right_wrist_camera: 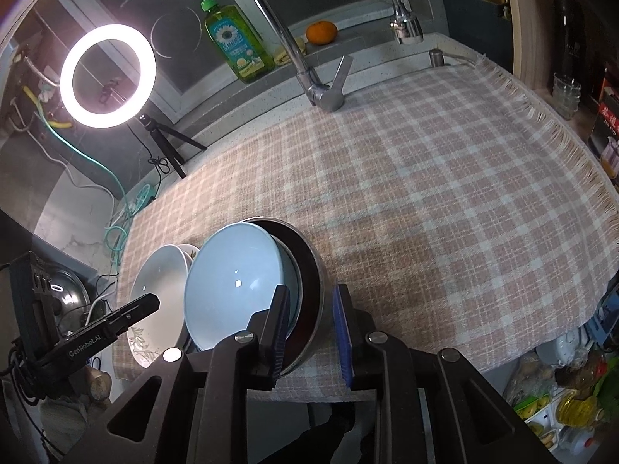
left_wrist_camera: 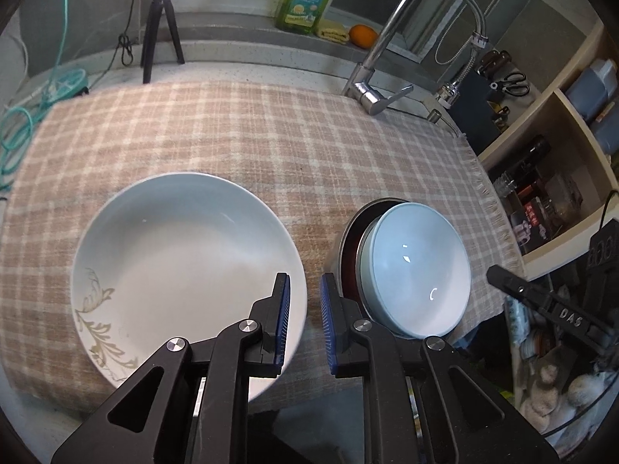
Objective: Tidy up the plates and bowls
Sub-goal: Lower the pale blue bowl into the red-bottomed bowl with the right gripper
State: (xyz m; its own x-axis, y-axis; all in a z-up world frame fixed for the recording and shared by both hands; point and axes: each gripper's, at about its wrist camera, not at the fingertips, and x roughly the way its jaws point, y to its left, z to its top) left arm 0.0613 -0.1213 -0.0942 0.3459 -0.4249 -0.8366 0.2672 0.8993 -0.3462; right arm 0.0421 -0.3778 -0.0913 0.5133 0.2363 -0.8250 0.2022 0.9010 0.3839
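Note:
A white plate (left_wrist_camera: 185, 270) with a gold leaf pattern lies on the checked cloth (left_wrist_camera: 251, 135). My left gripper (left_wrist_camera: 305, 282) straddles its right rim, and its blue pads stand a little apart without pressing on it. To the right, a light blue bowl (left_wrist_camera: 418, 270) rests tilted inside a steel bowl (left_wrist_camera: 348, 239) with a dark inside. My right gripper (right_wrist_camera: 311, 294) straddles the steel bowl's (right_wrist_camera: 313, 282) near wall. One finger is inside by the blue bowl (right_wrist_camera: 232, 282), the other outside, and cloth shows in the gap. The white plate (right_wrist_camera: 162, 278) is left of the bowls.
A faucet (left_wrist_camera: 387, 58) rises at the back of the cloth. Near it are a dish soap bottle (right_wrist_camera: 232, 42) and an orange (right_wrist_camera: 321, 33). A ring light (right_wrist_camera: 108, 75) on a tripod and a teal cable (left_wrist_camera: 19, 127) are at the left. Shelves (left_wrist_camera: 561, 135) stand at the right.

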